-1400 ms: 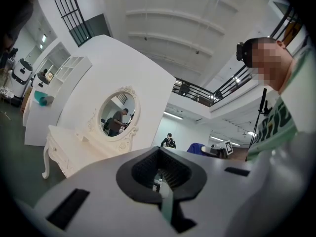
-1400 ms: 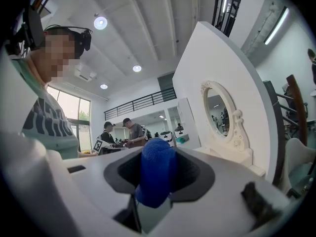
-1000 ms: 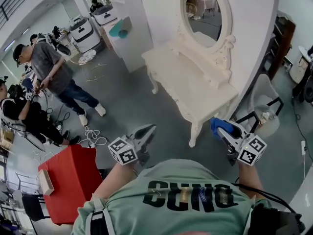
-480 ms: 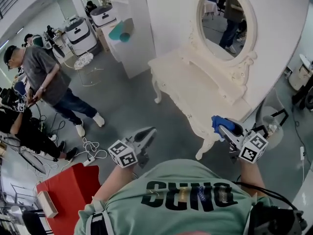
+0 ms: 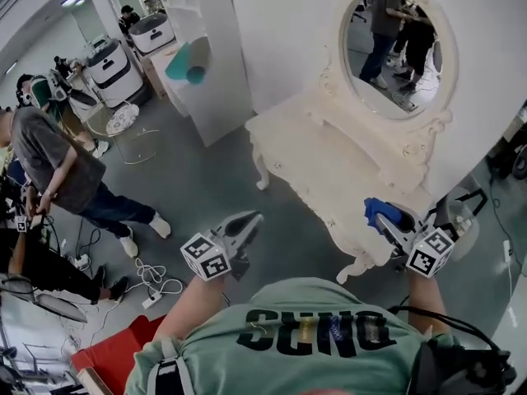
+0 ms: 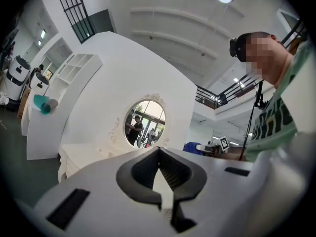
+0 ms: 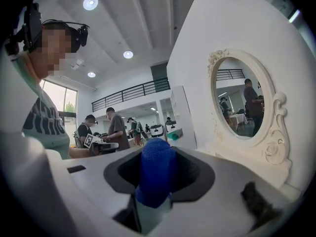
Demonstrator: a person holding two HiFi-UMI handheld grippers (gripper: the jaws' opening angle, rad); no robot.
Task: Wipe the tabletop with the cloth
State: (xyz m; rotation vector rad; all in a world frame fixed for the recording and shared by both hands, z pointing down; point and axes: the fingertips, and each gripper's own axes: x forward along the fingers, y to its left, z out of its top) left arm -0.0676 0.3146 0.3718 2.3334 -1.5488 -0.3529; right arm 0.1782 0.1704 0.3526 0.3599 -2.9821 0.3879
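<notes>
Far left: a bystander (image 5: 51, 156) in a grey shirt stands on the grey floor (image 5: 206, 179). Next to the right, a white cabinet (image 5: 210, 97) carries a teal roll (image 5: 186, 62) lying on its side.

Left gripper (image 5: 249, 220): held over the floor, well apart from the furniture. Jaws closed tip to tip, nothing between them.

Centre-right: a cream dressing table (image 5: 321, 159) against the white wall, its surface bare. An oval mirror (image 5: 398, 49) stands on its far edge and reflects people standing.

Right gripper (image 5: 381, 220): at the near right corner of the surface, pointing toward the mirror. Jaws clamped on a blue cloth (image 5: 382, 210), bunched into a roll that stands up between them and sticks out past the tips. Cannot tell whether the cloth touches the surface.
</notes>
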